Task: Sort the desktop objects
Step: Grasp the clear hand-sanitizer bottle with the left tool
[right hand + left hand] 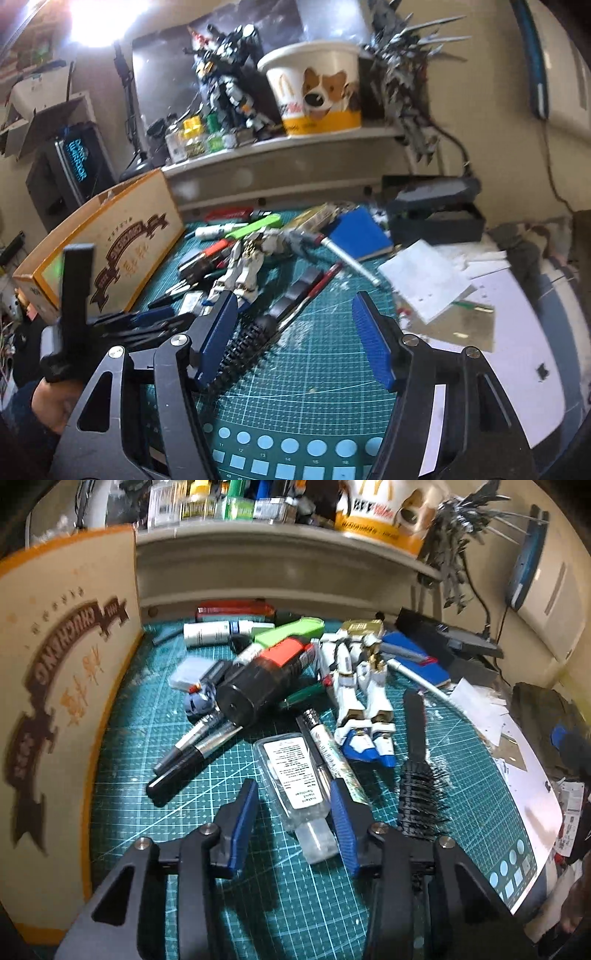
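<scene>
Blue-padded left gripper straddles a clear sanitizer bottle lying on the green cutting mat.
Its right pad touches the bottle, the left stands off. Right gripper hangs apart over bare mat, a black hairbrush beside its left pad.

On the mat: one hairbrush, one clear bottle, one white toy robot, one blue notebook, one cardboard box.
</scene>
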Tool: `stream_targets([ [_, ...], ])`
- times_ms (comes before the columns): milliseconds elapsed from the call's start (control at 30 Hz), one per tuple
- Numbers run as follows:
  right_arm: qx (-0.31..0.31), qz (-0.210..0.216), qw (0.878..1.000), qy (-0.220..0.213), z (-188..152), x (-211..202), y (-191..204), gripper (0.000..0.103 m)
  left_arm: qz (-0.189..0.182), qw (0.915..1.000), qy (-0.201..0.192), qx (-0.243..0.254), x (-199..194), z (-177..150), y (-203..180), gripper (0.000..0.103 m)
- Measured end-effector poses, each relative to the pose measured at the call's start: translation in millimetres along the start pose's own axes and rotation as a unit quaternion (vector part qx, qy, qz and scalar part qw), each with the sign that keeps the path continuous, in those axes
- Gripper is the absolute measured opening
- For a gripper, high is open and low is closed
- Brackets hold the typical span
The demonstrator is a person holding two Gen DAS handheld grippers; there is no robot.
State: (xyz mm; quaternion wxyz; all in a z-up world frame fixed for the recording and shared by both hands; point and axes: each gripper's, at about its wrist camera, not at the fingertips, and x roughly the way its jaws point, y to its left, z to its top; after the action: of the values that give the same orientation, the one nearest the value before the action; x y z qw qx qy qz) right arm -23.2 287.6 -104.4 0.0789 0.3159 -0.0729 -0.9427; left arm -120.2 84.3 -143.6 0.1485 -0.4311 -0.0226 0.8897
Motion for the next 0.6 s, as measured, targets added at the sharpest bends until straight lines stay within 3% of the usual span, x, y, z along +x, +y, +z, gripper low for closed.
stream_targets([
  [233, -0.006, 0.033, 0.999, 0.020, -6, 16, -3, 0.062, 0.016, 0.9999, -0.003, 0.000, 5, 6, -2, 0.040],
  [333, 0.000, 0.044, 0.999, 0.026, -8, 18, -4, 0.062, 0.047, 0.9988, -0.010, 0.008, 8, 8, 0, 0.044],
  [400, -0.003, 0.046, 0.999, 0.026, -8, 17, -2, 0.062, 0.074, 0.9971, 0.011, 0.015, 13, 7, 4, 0.042],
  [500, -0.009, 0.046, 0.999, 0.023, -7, 15, 1, 0.062, 0.077, 0.9966, 0.008, 0.028, 10, 3, 4, 0.042],
  [600, -0.013, 0.050, 0.998, 0.021, -7, 15, 4, 0.062, 0.061, 0.9978, 0.005, 0.025, 8, 3, 4, 0.029],
])
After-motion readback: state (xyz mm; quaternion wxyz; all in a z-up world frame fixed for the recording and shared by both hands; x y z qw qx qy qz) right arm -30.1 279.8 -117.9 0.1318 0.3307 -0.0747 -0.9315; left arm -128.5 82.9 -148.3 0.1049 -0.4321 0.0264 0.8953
